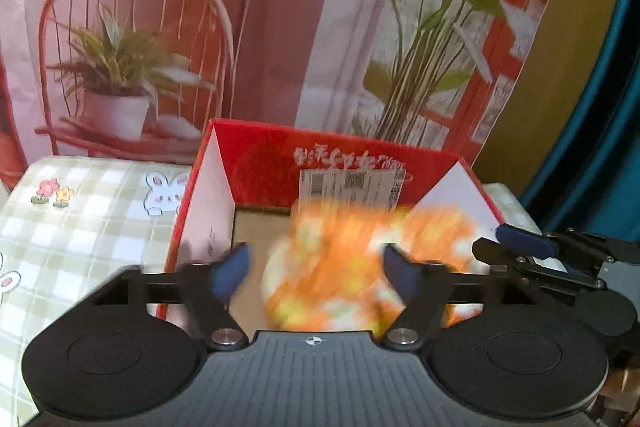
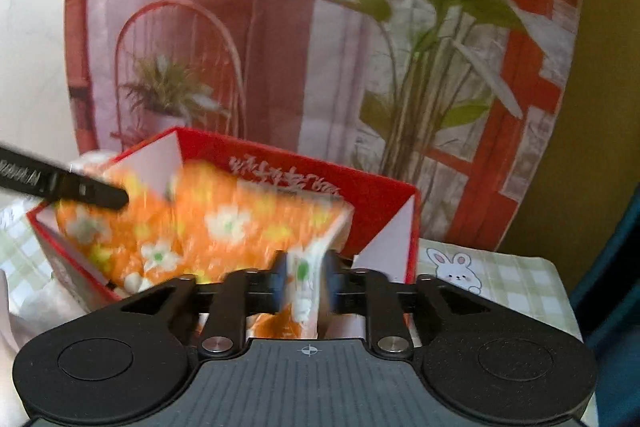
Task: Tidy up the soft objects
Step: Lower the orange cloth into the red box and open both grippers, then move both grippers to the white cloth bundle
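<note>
Checked cloth covers the counter [image 1: 80, 227] under the red box [image 1: 256, 163]. Left tool [image 1: 316, 267] released; right tool [image 2: 306, 279] pinches the orange cloth [image 2: 224, 227]. Lower it inside the box before releasing.

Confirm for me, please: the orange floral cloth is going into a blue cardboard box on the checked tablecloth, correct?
Not quite: the cardboard box is red, not blue, as the right wrist view shows. The orange floral cloth is going into it, on the checked tablecloth.
</note>
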The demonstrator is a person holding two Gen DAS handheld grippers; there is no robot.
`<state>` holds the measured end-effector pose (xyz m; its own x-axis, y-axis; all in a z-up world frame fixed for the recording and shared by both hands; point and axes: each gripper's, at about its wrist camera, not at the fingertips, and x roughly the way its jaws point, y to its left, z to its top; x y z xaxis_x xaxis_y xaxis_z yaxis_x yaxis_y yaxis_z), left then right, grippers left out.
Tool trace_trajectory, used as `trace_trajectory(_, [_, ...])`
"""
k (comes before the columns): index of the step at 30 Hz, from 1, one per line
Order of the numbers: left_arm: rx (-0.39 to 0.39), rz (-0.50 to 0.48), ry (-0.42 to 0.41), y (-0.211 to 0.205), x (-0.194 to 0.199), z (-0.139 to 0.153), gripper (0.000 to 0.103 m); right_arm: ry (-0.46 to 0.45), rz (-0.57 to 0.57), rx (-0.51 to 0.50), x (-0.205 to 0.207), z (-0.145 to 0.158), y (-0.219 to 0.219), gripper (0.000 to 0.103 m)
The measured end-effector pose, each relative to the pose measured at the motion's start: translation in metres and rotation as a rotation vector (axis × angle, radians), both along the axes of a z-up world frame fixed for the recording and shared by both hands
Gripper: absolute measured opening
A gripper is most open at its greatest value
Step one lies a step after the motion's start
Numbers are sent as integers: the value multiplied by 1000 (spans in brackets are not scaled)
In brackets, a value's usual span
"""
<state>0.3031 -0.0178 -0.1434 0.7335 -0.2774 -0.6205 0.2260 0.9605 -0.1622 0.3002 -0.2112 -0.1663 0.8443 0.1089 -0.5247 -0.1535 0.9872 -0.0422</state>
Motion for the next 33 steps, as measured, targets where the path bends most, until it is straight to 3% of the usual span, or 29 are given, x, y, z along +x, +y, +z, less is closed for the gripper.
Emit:
trace_trajectory(2, [17,-10,-16,2,-8,2,79,-21,-16,24,-7,2,-6,40])
trace_trajectory(5, [27,-13,-5,2,-16,6,81,-45,-27,59,-22,7,-12,68])
trace_trajectory(6, [39,-9,-5,1,-19,9,86,-58,-29,65,-28,10,-13,83])
trace_trajectory(7, [51,-7,-13,1,-23,12,92,-78,-30,72,-34,13,-14,91])
trace_trajectory(10, [82,-7,-67,0,-38,22,103,-109,-38,92,-51,22,-14,102])
trace_trajectory(18, [113,26,-37,11,-67,33,103,-127,-49,158,-85,31,-15,103])
trace_trajectory(24, [150,58,-89,21,-96,30,103,-171,-64,172,-112,21,-9,103])
trace_trajectory(28, [189,118,-64,23,-110,20,103,-133,-42,195,-119,7,-5,103])
trace_trajectory(33, [164,116,-40,23,-128,3,103,-40,-31,224,-123,-19,-1,103])
